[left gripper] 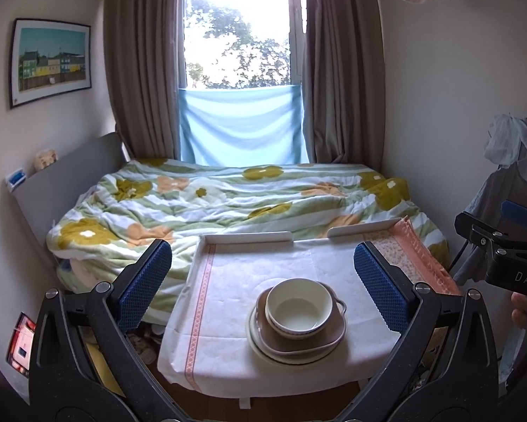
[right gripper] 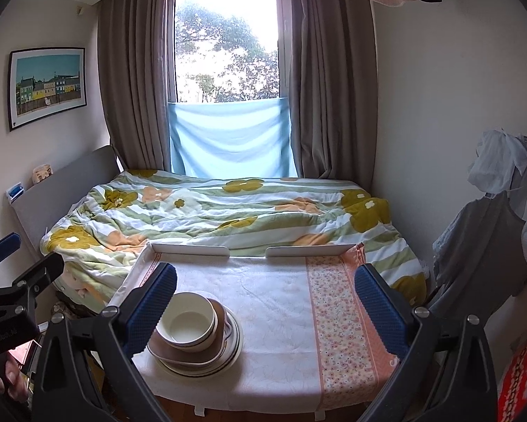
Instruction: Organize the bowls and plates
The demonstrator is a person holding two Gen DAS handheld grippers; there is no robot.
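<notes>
A cream bowl [left gripper: 297,307] sits nested in a brown handled dish [left gripper: 328,336], which rests on a cream plate [left gripper: 260,343]. The stack stands near the front of the cloth-covered table [left gripper: 228,281]. My left gripper [left gripper: 263,281] hangs open above and in front of the stack, holding nothing. In the right wrist view the same bowl [right gripper: 188,325], brown dish [right gripper: 165,350] and plate [right gripper: 233,348] lie at the table's front left. My right gripper [right gripper: 265,302] is open and empty, with its left finger [right gripper: 151,309] overlapping the bowl's edge in the view.
White rails [left gripper: 246,237] edge the table's far side, with a flowered quilt on a bed [left gripper: 228,197] behind. An orange patterned cloth [right gripper: 337,316] covers the table's right part. Clothes hang on a rack [right gripper: 492,246] at the right. A person's fingers [right gripper: 10,376] show at the lower left.
</notes>
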